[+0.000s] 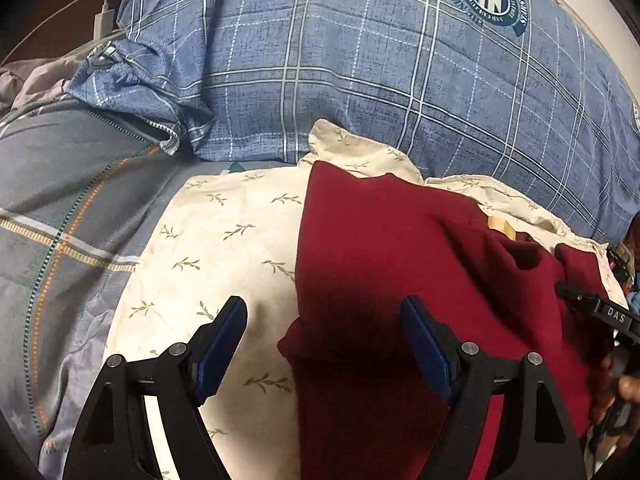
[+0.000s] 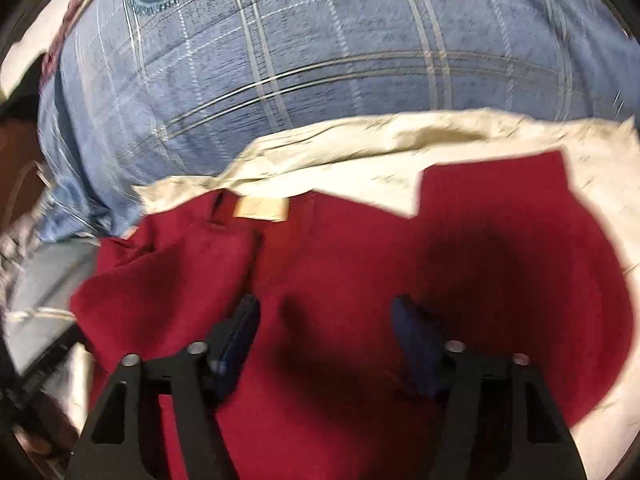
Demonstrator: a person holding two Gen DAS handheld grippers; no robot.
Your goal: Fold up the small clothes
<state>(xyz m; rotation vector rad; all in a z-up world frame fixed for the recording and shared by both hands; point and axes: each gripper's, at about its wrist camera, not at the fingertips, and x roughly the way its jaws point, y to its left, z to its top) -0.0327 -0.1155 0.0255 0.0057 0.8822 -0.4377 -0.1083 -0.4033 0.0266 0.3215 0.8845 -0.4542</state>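
Note:
A dark red garment (image 1: 400, 248) lies on a cream cloth with a leaf print (image 1: 224, 240). It has a tan neck label (image 1: 500, 226), which also shows in the right wrist view (image 2: 262, 209). My left gripper (image 1: 324, 320) is open and empty, hovering over the garment's left edge, with one finger over the cream cloth. My right gripper (image 2: 324, 320) is open and empty above the middle of the red garment (image 2: 400, 248). The right wrist view is blurred. The right gripper's side shows at the right edge of the left wrist view (image 1: 600, 312).
A blue plaid quilt with a round green emblem (image 1: 400, 60) is bunched up behind the cloth. A grey striped bed sheet (image 1: 60, 220) lies to the left. A white charger and cable (image 1: 102, 20) sit at the far left.

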